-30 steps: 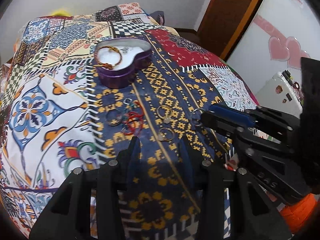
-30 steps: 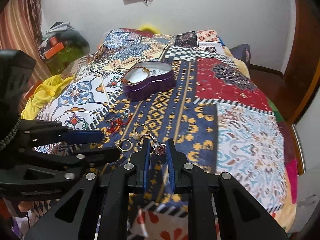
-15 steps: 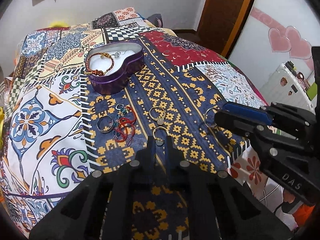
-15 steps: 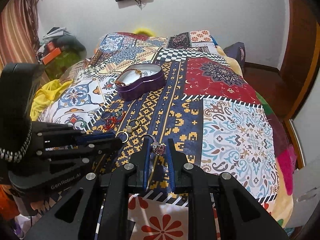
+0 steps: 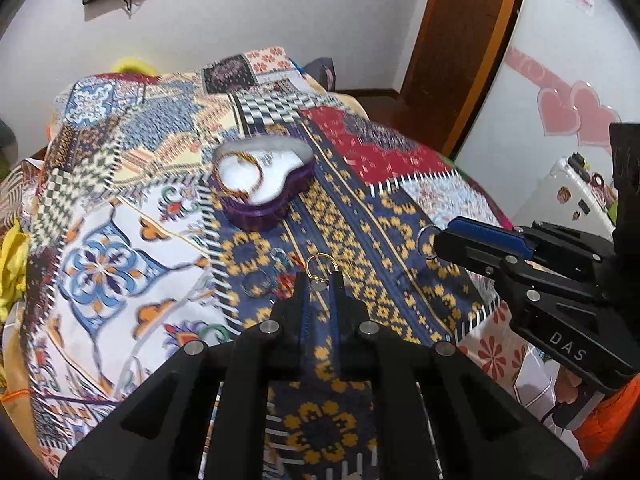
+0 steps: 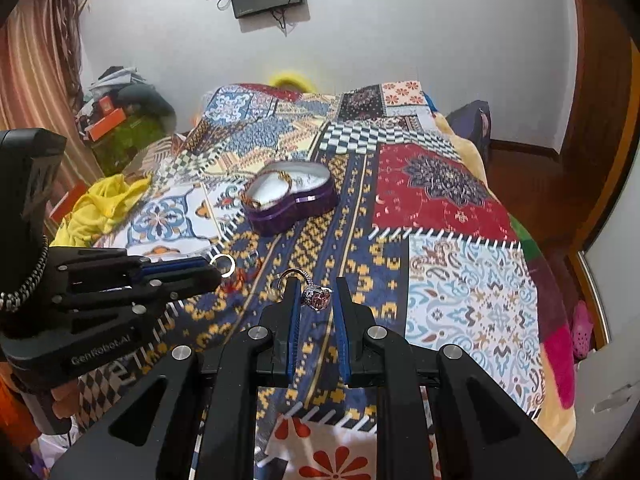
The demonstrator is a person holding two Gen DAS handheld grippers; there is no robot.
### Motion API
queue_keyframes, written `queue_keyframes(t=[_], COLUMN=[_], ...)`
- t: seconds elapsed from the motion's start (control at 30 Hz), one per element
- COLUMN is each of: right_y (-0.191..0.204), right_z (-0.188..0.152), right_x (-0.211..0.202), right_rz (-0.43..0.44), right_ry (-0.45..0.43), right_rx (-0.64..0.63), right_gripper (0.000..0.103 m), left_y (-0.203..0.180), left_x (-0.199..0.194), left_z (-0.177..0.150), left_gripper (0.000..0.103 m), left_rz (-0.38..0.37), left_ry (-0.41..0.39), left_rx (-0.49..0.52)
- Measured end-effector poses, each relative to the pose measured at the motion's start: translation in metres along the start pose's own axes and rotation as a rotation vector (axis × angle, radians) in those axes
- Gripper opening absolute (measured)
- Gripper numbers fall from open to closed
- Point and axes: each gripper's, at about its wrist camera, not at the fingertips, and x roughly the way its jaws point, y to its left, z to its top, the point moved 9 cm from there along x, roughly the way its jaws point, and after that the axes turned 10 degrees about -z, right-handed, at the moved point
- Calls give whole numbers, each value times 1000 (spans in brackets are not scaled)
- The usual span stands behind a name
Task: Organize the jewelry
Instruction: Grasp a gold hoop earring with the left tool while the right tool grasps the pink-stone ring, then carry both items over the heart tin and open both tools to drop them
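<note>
My left gripper (image 5: 320, 280) is shut on a gold ring (image 5: 321, 265) and holds it above the bedspread; it also shows in the right wrist view (image 6: 212, 266) with the ring (image 6: 224, 265) at its tip. My right gripper (image 6: 316, 296) is shut on a silver ring with a pink stone (image 6: 317, 296); in the left wrist view (image 5: 438, 240) the ring's band (image 5: 425, 242) sticks out. A purple heart-shaped box (image 5: 266, 186) with a white lining holds a braided bracelet (image 5: 236, 178); it also shows in the right wrist view (image 6: 290, 196).
More jewelry lies on the blue strip of the patterned bedspread (image 5: 380, 216): a silver ring (image 5: 257, 283) and red thread pieces (image 5: 285, 280). A yellow cloth (image 6: 102, 204) lies at the bed's left. A white cabinet with heart stickers (image 5: 560, 112) stands on the right.
My left gripper closed on a gold ring and lifted it off the bedspread. Both grippers have risen and pulled back, the right one still holding its stone ring.
</note>
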Motion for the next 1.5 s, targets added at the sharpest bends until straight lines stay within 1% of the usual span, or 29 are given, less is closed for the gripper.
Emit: queue_keyframes(t=[0.33,0.47,0.8,1.13,1.3,1.5], right_y=[8,10,12,14,17,17], right_z=[34,48,72,85,87,82], right_x=[-2,2,25,58,80,99], right_rz=[-9,-5,2,13,46,64], right_ry=[-69,-93,-109,-77,-19,46], right_rx=[-12,-15,-17,-32,-41,-49], right_gripper=[14,14,14,14,14,14], left_y=[20,28,47,66,75,84], left_x=[-21,-25,-11,18,32,47], left_z=[35,48,68,75,79,85], left_gripper=[8,8,8,8,8,8], left_rz=[16,10,9,13,9,-9], left_ry=[-78,-105,-119,-85,-57,-33], left_rx=[-5,-17,-27,-43,-54,-80])
